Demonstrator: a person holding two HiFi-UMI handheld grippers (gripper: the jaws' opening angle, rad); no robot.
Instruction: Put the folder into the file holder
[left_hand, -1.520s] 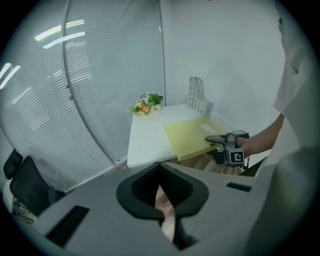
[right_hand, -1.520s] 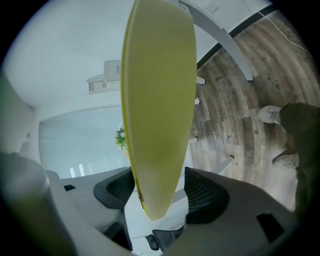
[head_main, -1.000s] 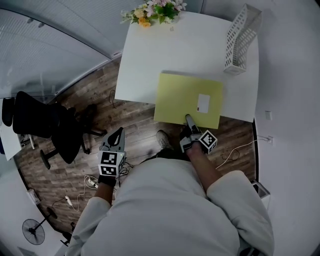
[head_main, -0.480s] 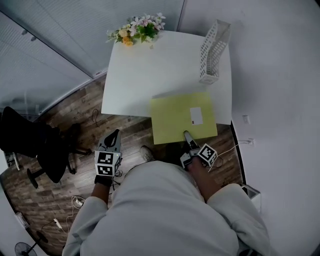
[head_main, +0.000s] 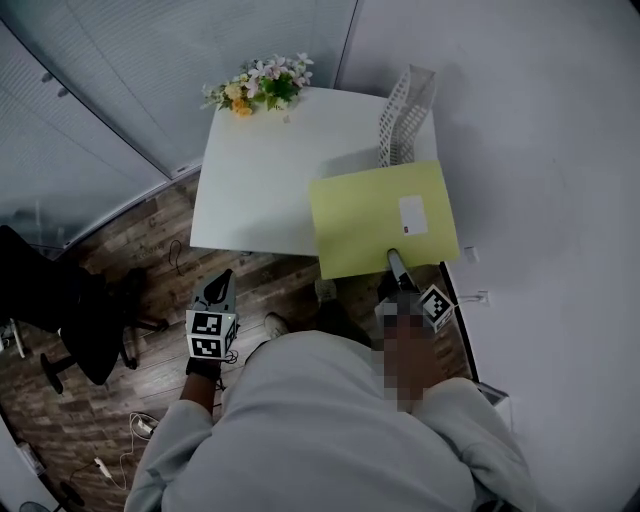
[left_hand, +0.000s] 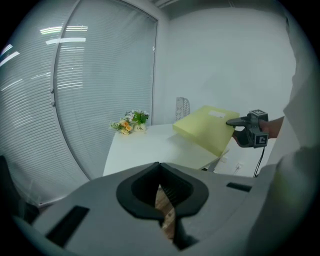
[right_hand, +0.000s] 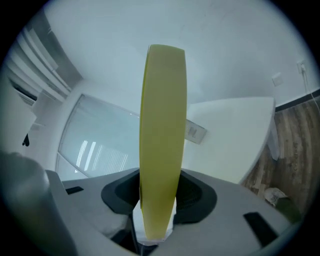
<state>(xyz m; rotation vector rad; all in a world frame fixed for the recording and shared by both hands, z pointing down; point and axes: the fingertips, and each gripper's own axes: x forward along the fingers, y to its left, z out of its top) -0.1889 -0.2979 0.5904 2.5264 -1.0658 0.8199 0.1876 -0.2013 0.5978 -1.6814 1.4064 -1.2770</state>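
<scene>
A yellow folder (head_main: 383, 218) with a white label hangs tilted over the white table's (head_main: 255, 190) near right corner. My right gripper (head_main: 396, 260) grips its near edge. In the right gripper view the folder (right_hand: 162, 125) stands edge-on between the jaws, which are closing further on it (right_hand: 155, 227). The white mesh file holder (head_main: 405, 100) stands upright at the table's far right, just beyond the folder. My left gripper (head_main: 220, 288) hangs low at the left over the wood floor, shut with nothing in it. The left gripper view shows the folder (left_hand: 207, 129) raised above the table.
A bunch of flowers (head_main: 255, 88) sits at the table's far left corner. A white wall runs close along the table's right side. A black office chair (head_main: 60, 310) stands on the floor at the left. Cables lie on the floor near the wall.
The folder has come up off the table's front edge and moved right and farther back, toward the file holder, with my right gripper on it. The left gripper stays low.
</scene>
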